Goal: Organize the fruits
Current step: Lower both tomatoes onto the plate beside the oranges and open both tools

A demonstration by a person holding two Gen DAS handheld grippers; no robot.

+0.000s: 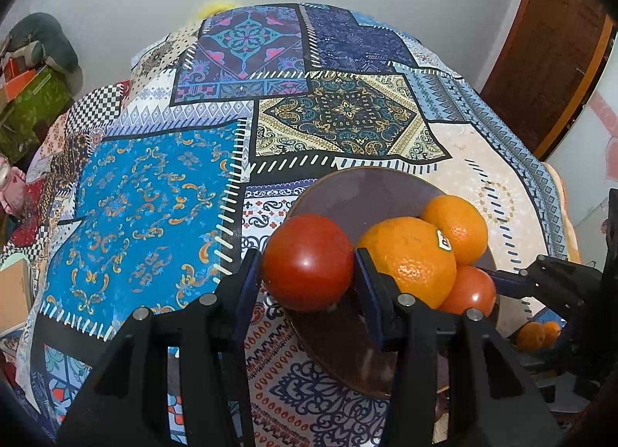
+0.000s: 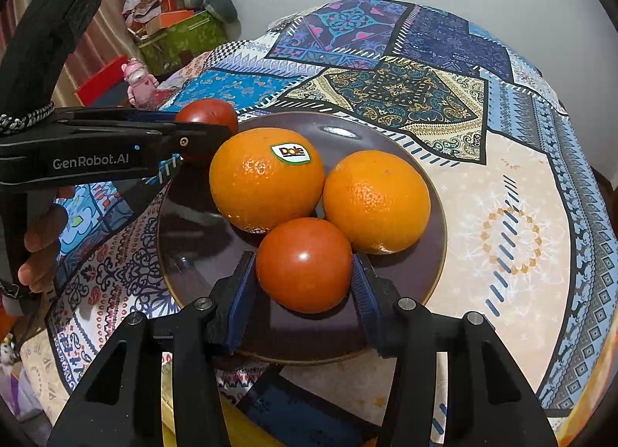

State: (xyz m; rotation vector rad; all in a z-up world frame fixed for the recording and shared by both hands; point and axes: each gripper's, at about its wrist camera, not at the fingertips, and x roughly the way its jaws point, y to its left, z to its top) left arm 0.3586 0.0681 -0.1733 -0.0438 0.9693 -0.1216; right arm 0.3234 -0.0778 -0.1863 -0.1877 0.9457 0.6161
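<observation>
The left gripper [image 1: 307, 273] clasped a tomato [image 1: 308, 261] at the plate's [image 2: 386, 138] rim, seemingly lifted; the right gripper's [image 2: 305, 284] fingers [image 2: 243, 292] flanked another tomato [image 2: 304, 264] touching both oranges [image 2: 266, 180].

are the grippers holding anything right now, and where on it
Yes, each holds a tomato by its sides. The left gripper pinches one tomato at the plate's edge; the right gripper pinches the other tomato beside the oranges.
</observation>
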